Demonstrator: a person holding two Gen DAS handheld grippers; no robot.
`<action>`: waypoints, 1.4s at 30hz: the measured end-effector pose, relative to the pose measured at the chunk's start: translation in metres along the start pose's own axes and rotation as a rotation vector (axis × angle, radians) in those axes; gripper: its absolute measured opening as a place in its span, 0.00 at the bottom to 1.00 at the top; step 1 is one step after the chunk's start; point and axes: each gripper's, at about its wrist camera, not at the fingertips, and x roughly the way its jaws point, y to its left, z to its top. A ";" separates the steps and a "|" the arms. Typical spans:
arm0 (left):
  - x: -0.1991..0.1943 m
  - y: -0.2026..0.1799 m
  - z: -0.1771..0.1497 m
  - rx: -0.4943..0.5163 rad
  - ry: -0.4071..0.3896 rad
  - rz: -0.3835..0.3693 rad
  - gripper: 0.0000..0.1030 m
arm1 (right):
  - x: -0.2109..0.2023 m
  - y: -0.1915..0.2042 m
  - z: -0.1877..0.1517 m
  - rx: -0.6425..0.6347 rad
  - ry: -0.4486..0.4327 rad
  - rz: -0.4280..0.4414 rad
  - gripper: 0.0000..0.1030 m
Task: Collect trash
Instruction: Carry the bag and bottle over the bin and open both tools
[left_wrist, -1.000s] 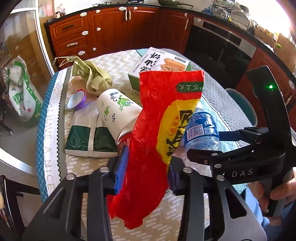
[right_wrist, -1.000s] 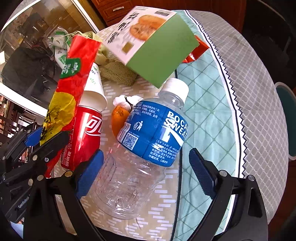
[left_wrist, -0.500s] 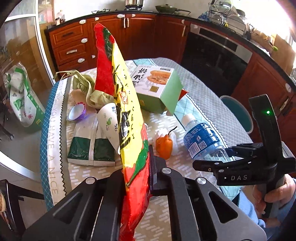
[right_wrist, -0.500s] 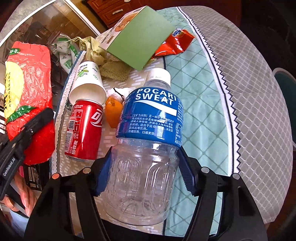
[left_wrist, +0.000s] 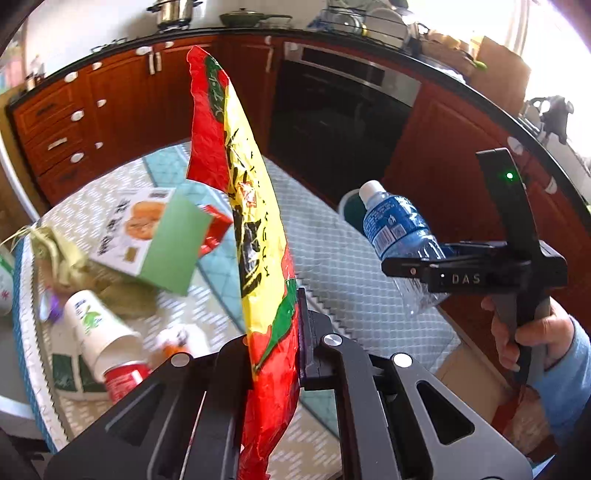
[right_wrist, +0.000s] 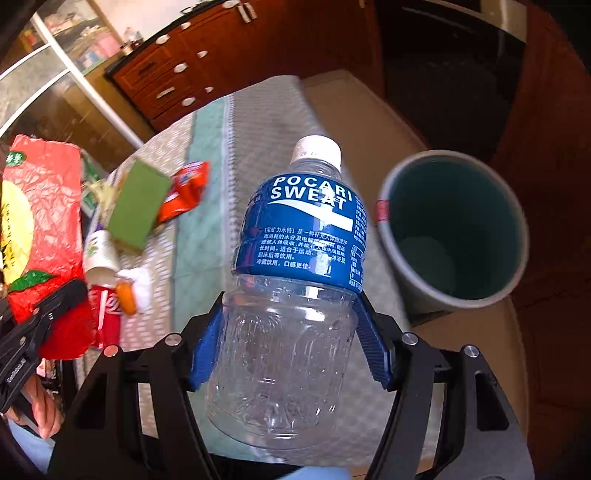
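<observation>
Since a second ago we've lifted both pieces clear of the table (left_wrist: 332, 258). Our left gripper (left_wrist: 271, 354) is pinched tight on the red-and-yellow snack bag (left_wrist: 255, 236), which stands up between its fingers. Our right gripper (right_wrist: 291, 347) clamps the empty bottle (right_wrist: 295, 280), half-open around its clear body, with the teal bin (right_wrist: 458, 236) just ahead to its right.

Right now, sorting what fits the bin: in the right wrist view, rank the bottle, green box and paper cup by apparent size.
1. bottle, nearest the camera, so its lead is exaggerated
2. green box
3. paper cup
</observation>
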 end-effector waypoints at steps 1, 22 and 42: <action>0.010 -0.008 0.008 0.015 0.006 -0.026 0.05 | 0.001 -0.021 0.006 0.025 0.005 -0.027 0.61; 0.203 -0.129 0.106 0.164 0.211 -0.252 0.05 | 0.080 -0.203 0.038 0.295 0.172 -0.108 0.63; 0.260 -0.145 0.129 0.181 0.248 -0.171 0.64 | 0.013 -0.215 0.039 0.239 0.034 -0.345 0.84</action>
